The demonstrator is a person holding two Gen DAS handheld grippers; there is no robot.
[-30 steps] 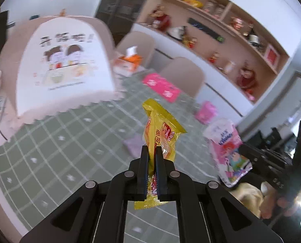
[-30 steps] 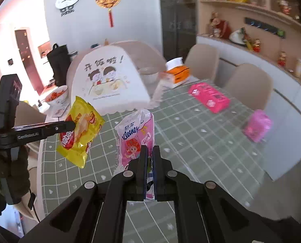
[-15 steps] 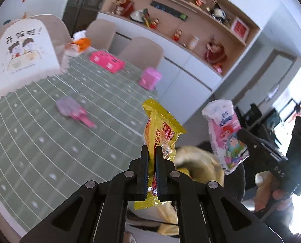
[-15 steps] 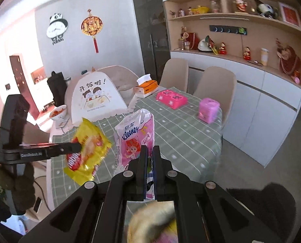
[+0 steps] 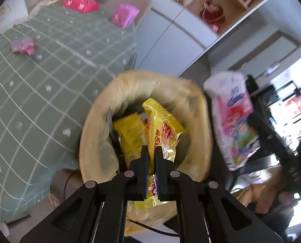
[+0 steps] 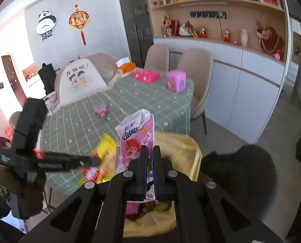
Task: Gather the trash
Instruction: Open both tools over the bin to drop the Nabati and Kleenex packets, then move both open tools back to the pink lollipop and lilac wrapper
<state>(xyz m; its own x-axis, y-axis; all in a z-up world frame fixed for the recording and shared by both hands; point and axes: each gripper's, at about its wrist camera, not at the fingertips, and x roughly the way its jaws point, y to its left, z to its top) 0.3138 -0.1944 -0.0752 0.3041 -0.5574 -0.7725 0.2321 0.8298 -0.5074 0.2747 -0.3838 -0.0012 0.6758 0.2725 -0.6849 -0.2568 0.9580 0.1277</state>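
My left gripper (image 5: pixel 151 151) is shut on a yellow snack wrapper (image 5: pixel 160 130) and holds it right over the mouth of a bin lined with a yellow bag (image 5: pixel 201 121). Another yellow wrapper (image 5: pixel 129 135) lies inside the bin. My right gripper (image 6: pixel 149 151) is shut on a pink tissue pack (image 6: pixel 135 139), above the same yellow bin (image 6: pixel 191 149). From the left wrist view the tissue pack (image 5: pixel 233 119) hangs to the right of the bin. From the right wrist view the left gripper (image 6: pixel 98 160) and its yellow wrapper (image 6: pixel 104 154) show blurred at the left.
The table with a green checked cloth (image 5: pixel 28 81) stands beside the bin. On it lie a small pink-grey wrapper (image 5: pixel 22 44), a pink tissue cube (image 5: pixel 125 15), a pink box (image 5: pixel 80 4), an orange tissue box (image 6: pixel 127 65) and a dome food cover (image 6: pixel 80 80). Beige chairs (image 6: pixel 197 70) and white cabinets (image 6: pixel 241 81) stand behind.
Both grippers have swung away from the table and downward to the yellow bin, each keeping its item. The bin now fills the left wrist view.
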